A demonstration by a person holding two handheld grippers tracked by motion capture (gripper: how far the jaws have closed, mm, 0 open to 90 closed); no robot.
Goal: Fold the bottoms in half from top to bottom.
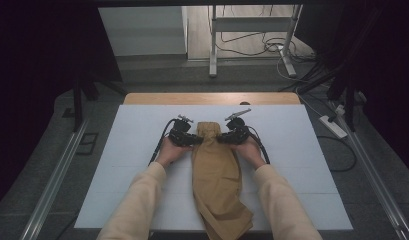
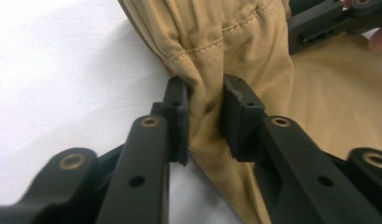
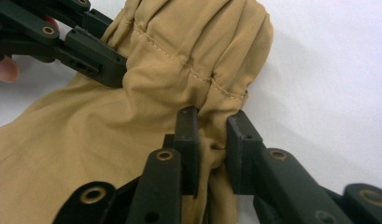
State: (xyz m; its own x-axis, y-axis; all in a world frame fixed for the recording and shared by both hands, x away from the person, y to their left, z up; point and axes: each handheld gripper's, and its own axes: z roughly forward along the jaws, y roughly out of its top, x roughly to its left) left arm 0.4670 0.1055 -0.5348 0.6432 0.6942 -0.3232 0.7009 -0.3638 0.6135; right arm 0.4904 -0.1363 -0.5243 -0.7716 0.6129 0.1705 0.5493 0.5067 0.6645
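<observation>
Cloth bunched at both sides: a tan garment [image 1: 217, 175] lies lengthwise on the white surface [image 1: 132, 150], its far end gathered between two hand-held claws. The left claw [image 1: 194, 140] pinches the garment's left edge near the stitched hem, its jaws drawn in on a fold of fabric with only that wad between the pads; seen from the left gripper view, the fabric [image 2: 212, 112] is squeezed into a ridge between them. The right claw [image 1: 223, 138] does the same on the opposite edge, and the right gripper view shows its jaws clamped on a crease [image 3: 212, 140] just under the hem seam. Both grips look secured, so the pick-up stage appears done. What the work is heading for, whether lifting, spreading or folding, cannot be told for certain, but none of it seems begun: the far end is narrowed and wrinkled, while the near end [image 1: 227, 220] trails, rumpled, toward the surface's front edge between the person's sleeves.
</observation>
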